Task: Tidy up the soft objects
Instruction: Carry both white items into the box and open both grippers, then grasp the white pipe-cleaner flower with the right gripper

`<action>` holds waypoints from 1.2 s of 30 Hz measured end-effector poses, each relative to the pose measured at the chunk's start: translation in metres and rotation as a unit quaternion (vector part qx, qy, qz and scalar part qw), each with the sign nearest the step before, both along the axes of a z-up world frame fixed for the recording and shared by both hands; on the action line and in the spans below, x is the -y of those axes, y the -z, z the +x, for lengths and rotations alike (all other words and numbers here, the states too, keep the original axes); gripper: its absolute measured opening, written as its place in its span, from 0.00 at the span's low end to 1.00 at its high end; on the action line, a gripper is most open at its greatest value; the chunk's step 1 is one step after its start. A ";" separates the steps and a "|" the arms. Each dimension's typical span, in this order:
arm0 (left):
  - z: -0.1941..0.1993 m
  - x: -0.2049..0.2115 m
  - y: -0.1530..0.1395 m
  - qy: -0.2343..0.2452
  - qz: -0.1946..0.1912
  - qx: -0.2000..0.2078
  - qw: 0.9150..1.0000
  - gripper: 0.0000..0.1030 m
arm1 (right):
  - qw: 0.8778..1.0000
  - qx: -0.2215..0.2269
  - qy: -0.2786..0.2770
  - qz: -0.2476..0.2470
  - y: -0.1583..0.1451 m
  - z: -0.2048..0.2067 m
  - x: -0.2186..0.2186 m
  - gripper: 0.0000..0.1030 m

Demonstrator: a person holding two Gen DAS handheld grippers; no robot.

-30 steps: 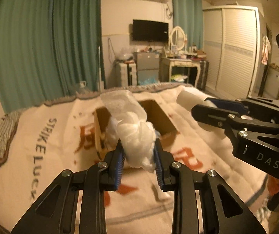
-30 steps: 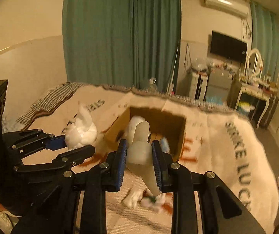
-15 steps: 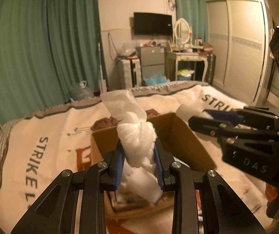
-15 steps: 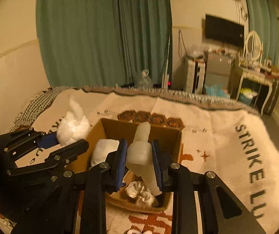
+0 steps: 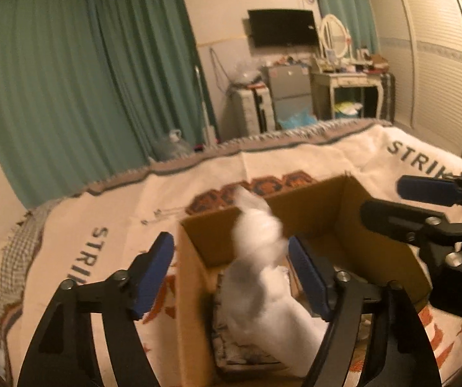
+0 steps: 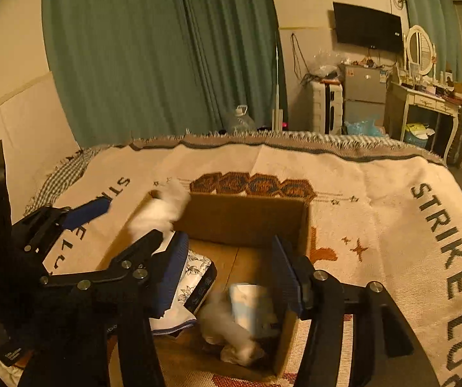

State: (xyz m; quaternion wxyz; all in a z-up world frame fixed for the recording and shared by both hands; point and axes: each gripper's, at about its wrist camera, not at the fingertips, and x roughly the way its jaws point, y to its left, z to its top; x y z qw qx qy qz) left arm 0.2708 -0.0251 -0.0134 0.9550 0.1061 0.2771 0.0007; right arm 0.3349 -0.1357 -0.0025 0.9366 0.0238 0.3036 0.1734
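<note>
Blurred white wad [image 5: 256, 245], box [image 5: 327, 200] btm hidden

A cardboard box [image 6: 243, 222] is sitting on the blanket [image 6: 376, 200]. A knotted bundle [image 5: 260, 258] is hanging over its left side; a patterned packet [image 6: 195, 277] is lying inside, left.

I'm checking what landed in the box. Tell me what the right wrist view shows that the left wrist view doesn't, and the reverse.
Only the right wrist view shows the box floor: a flower-printed packet and a pale bundle, blurred, beneath the right tool, whose jaws are opening with nothing pressed between them.

Only the left wrist view shows the white louvred wardrobe, and the white bundle from close up, blurred, loose between the left tool's opening jaws.

Both show the cardboard box, the printed blanket, the green curtains and the television.
</note>
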 end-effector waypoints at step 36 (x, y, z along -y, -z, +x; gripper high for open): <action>-0.160 0.017 -0.001 -0.056 -0.053 -0.008 0.997 0.89 | 0.986 -0.006 -0.047 -0.159 0.016 -0.174 0.036 1.00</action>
